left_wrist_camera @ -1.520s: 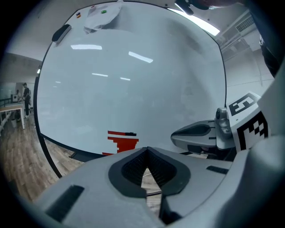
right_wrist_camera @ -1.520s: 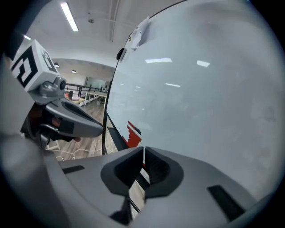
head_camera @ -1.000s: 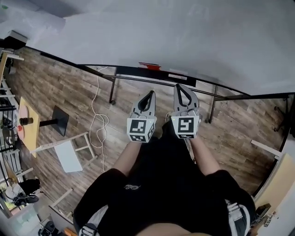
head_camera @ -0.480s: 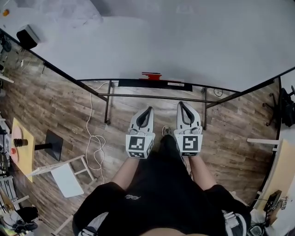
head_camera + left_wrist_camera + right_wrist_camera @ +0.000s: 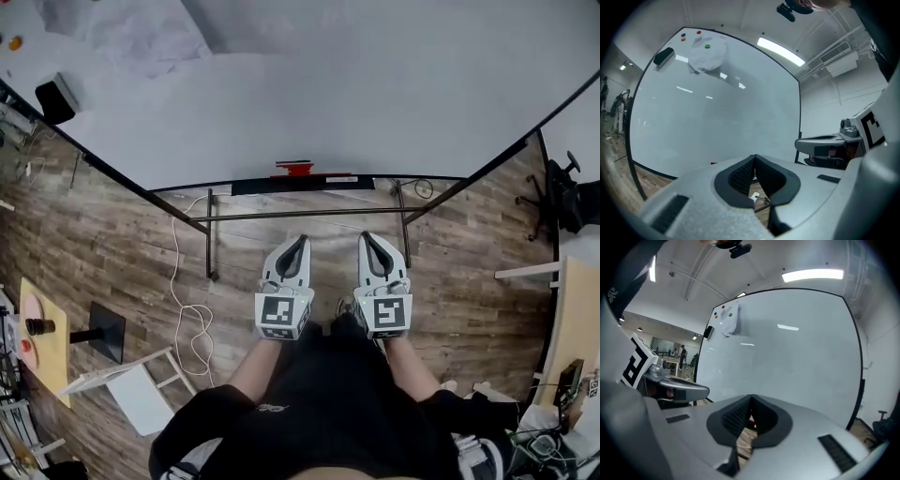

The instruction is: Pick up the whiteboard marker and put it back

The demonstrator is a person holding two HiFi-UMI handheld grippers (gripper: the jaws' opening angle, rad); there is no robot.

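Observation:
A small red thing [image 5: 293, 170], maybe the marker, lies on the black tray [image 5: 323, 181] under the whiteboard [image 5: 356, 84]; it is too small to tell for sure. My left gripper [image 5: 301, 241] and right gripper [image 5: 366, 238] are held side by side in front of the person's body and point at the tray from some way back. Both are shut with nothing between the jaws. The left gripper view shows the tips [image 5: 755, 157] meeting, with a speck of red [image 5: 714, 163] low on the board. The right gripper [image 5: 751, 397] also faces the board.
The whiteboard stands on a metal frame [image 5: 305, 214] over a wood floor. A black eraser [image 5: 54, 97] and a paper sheet [image 5: 141, 37] cling to its upper left. A white cable [image 5: 187, 309], a white step stool [image 5: 131, 380] and a yellow table [image 5: 42, 337] lie left; a chair [image 5: 567, 192] stands right.
The view has swung to face the whiteboard squarely, and the tray now lies straight ahead of both grippers. The grippers have moved together, still side by side and shut.

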